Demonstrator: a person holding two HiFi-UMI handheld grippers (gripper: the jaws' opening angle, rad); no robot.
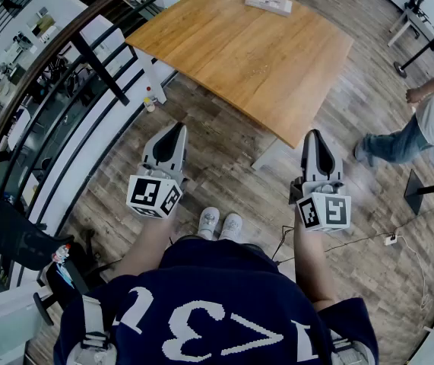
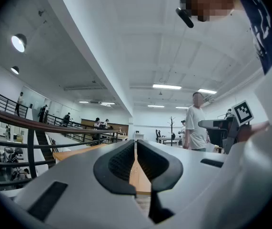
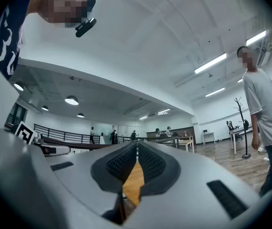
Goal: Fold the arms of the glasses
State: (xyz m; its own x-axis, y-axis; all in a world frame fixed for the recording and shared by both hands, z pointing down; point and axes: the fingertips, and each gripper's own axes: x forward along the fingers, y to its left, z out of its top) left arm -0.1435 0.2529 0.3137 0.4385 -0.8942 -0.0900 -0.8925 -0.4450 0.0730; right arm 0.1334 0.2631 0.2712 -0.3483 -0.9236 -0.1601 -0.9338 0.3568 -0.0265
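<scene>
- Wood-topped table (image 1: 224, 52), one only, stands ahead of both grippers. Its near corner reaches toward the right gripper (image 1: 313, 133), while its left edge runs away ahead of the left gripper (image 1: 177, 126).
- Plank floor (image 1: 224, 131) lies bare between the gripper tips and the table's near edges, and there is open floor to the right of the right gripper.
- One flat pale object (image 1: 268, 2) rests on the far part of the tabletop, well apart from both grippers. Whether it is the glasses cannot be told.
- A curved dark railing (image 1: 87, 59) closes off the side to the left of the left gripper.
- Two grippers are held side by side, well apart, each with one marker cube at its rear: left (image 1: 153, 196) and right (image 1: 324, 211).
- Left gripper (image 2: 135, 142): the jaws are clenched, the pads meeting at their tips, with nothing between them.
- Right gripper (image 3: 136, 144): it is clenched the same way and empty, with a sliver of tabletop showing through the slit.
- Two pale shoes (image 1: 220, 223) stand between and behind the grippers.
- One bystander (image 1: 422, 120) is far to the right of the right gripper.
- One cable with a plug block (image 1: 390, 239) lies on the floor to the right.
</scene>
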